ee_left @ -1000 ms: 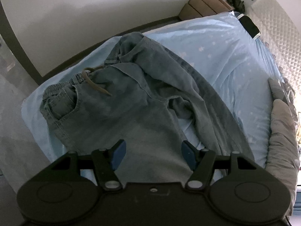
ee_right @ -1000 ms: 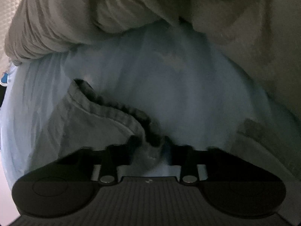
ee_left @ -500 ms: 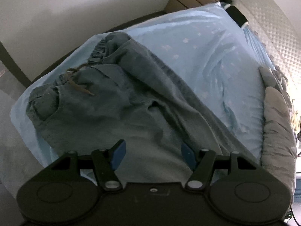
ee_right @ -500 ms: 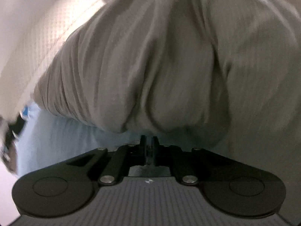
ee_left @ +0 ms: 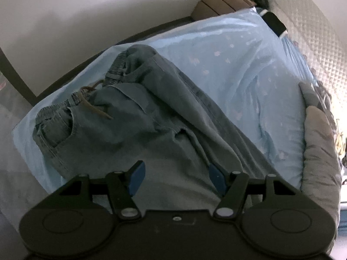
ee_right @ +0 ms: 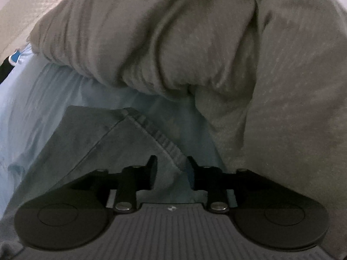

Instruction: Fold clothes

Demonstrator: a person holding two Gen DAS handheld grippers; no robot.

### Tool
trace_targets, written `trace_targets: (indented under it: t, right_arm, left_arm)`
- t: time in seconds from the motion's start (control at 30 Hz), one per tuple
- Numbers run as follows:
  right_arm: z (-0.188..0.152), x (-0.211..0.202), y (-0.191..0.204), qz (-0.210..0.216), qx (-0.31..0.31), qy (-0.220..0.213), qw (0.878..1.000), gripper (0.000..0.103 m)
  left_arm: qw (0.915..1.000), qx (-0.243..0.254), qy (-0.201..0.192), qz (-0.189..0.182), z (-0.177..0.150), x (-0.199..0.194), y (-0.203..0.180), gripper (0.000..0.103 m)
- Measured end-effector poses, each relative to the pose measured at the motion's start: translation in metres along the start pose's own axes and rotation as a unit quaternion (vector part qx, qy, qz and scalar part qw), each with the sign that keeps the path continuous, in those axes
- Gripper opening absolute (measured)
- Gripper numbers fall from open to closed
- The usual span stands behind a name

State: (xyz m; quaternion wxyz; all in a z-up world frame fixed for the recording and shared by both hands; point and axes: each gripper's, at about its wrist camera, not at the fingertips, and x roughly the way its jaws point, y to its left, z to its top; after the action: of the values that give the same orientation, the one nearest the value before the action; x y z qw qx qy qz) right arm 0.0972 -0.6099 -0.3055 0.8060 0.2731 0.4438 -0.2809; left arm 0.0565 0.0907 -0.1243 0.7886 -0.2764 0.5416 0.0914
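I see the jeans (ee_left: 138, 117) spread lengthwise on the bed sheet (ee_left: 238, 49) ahead of my left gripper (ee_left: 174, 174), whose jaws stand wide apart, holding nothing. My right gripper (ee_right: 171, 169) straddles the leg hem (ee_right: 156, 134), parted, not yet pinching. Folding looks barely begun.

- Both views are dim and grainy, with a cool blue cast.
- In the left wrist view the brightest light falls at the far right, on the quilted headboard (ee_left: 312, 28); a soft shadow crosses the wall (ee_left: 86, 21).
- The fisheye bends the bed (ee_left: 238, 49) edges, and the corners go black.
- The right wrist view is darker; the grey duvet (ee_right: 195, 43) is softly blurred.
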Motion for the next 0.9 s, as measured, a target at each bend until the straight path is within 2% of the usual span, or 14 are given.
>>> trace_targets:
  t: [0.03,0.07,0.27,0.37,0.43,0.57,0.6,0.73,0.9]
  right_arm:
    - [-0.001,-0.005,0.001,-0.001,-0.006,-0.004,1.0,0.043]
    - [-0.004,-0.013,0.004,0.002,-0.014,-0.011,1.0,0.045]
    - [-0.033,-0.059,0.031,0.011,-0.059,-0.027,0.998,0.046]
    - [-0.058,-0.074,0.046,0.015,-0.075,-0.022,0.997,0.046]
    - [-0.069,-0.096,0.058,0.016,-0.082,-0.017,0.996,0.046]
    - [-0.108,-0.102,0.097,0.022,-0.059,0.01,0.998,0.045]
    - [-0.118,-0.114,0.104,0.02,-0.054,0.012,0.998,0.045]
    - [-0.139,-0.121,0.141,0.01,-0.046,0.014,0.999,0.045]
    - [-0.161,-0.158,0.18,0.004,-0.049,0.002,0.999,0.045]
  left_arm:
    - [1.0,-0.008,-0.001,-0.001,0.003,0.0,0.003,0.062]
    - [0.9998,-0.016,-0.004,-0.005,0.008,0.001,0.007,0.062]
    - [0.9974,-0.065,-0.015,-0.027,0.048,0.01,0.037,0.062]
    - [0.9974,-0.064,-0.012,-0.03,0.069,0.021,0.053,0.062]
    - [0.9978,-0.058,-0.006,-0.031,0.085,0.031,0.064,0.062]
    - [0.9994,-0.022,0.014,-0.024,0.116,0.055,0.08,0.062]
    - [0.9994,-0.014,0.018,-0.026,0.122,0.061,0.083,0.062]
    - [0.9987,0.017,0.037,-0.03,0.141,0.083,0.094,0.062]
    - [0.9956,0.056,0.062,-0.042,0.158,0.106,0.102,0.06]
